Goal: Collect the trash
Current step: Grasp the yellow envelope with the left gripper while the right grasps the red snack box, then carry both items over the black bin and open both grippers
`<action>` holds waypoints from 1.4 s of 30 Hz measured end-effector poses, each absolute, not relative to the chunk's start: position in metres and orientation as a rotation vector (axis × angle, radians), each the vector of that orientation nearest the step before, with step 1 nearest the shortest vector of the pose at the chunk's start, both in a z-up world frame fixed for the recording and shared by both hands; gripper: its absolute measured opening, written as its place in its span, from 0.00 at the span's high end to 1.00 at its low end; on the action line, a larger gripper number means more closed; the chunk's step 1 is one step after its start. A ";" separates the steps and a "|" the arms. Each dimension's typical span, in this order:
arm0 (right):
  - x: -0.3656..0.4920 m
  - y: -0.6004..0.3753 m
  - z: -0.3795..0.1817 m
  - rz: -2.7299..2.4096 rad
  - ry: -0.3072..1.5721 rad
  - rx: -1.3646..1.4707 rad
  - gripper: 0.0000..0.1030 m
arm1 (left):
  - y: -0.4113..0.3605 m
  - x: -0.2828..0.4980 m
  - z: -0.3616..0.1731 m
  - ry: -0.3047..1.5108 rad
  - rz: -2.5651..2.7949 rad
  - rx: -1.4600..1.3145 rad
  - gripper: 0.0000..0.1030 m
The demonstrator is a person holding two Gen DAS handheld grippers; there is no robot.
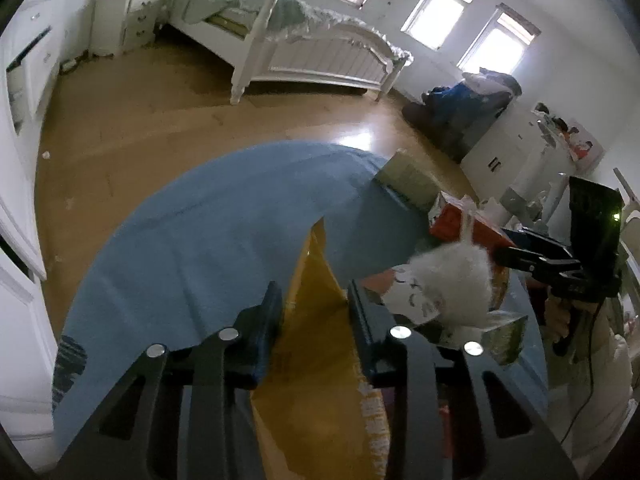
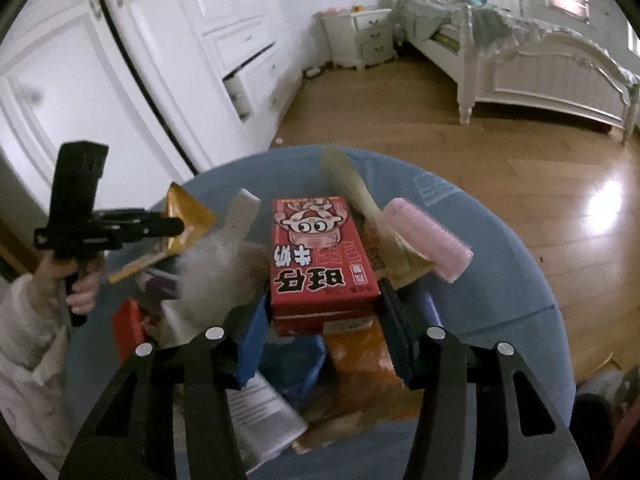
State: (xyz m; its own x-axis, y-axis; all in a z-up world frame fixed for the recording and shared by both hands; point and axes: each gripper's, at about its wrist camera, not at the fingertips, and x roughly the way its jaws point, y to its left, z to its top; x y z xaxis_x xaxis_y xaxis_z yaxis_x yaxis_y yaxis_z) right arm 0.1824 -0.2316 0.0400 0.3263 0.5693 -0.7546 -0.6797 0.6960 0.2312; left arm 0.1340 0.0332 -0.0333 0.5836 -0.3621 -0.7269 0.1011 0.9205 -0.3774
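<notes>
Bedroom, blue bench [image 2: 500, 280] cluttered; right gripper [image 2: 320, 312] jaws clamped red carton [image 2: 320, 252] (long axis ahead); left gripper [image 1: 314, 316] jaws pinched yellow wrapper [image 1: 316, 280].

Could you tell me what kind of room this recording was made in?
Most likely a bedroom in a home: a white bed with ruffled bedding stands on the wooden floor, a white nightstand sits beside it, and white wardrobe doors line one wall.
</notes>
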 end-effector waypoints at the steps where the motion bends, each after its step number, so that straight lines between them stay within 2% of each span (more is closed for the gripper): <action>1: 0.177 -0.234 0.043 0.823 0.915 -0.112 0.50 | 0.034 0.132 -0.030 0.901 -0.276 -0.315 0.68; 12: 0.109 -0.299 0.094 0.877 0.726 0.302 0.50 | 0.003 0.092 0.043 0.749 -0.351 -0.349 0.68; 22: 0.053 -0.414 0.101 0.668 0.557 0.556 0.50 | -0.127 0.106 0.084 0.717 -0.560 -0.304 0.68; 28: 0.030 -0.509 0.073 0.440 0.502 0.710 0.49 | -0.231 0.126 0.074 0.772 -0.710 -0.269 0.68; 33: 0.020 -0.564 0.035 0.299 0.511 0.804 0.49 | -0.311 0.140 0.046 0.863 -0.809 -0.256 0.68; 42: 0.019 -0.608 -0.036 0.195 0.588 0.906 0.49 | -0.383 0.156 -0.011 0.990 -0.826 -0.234 0.68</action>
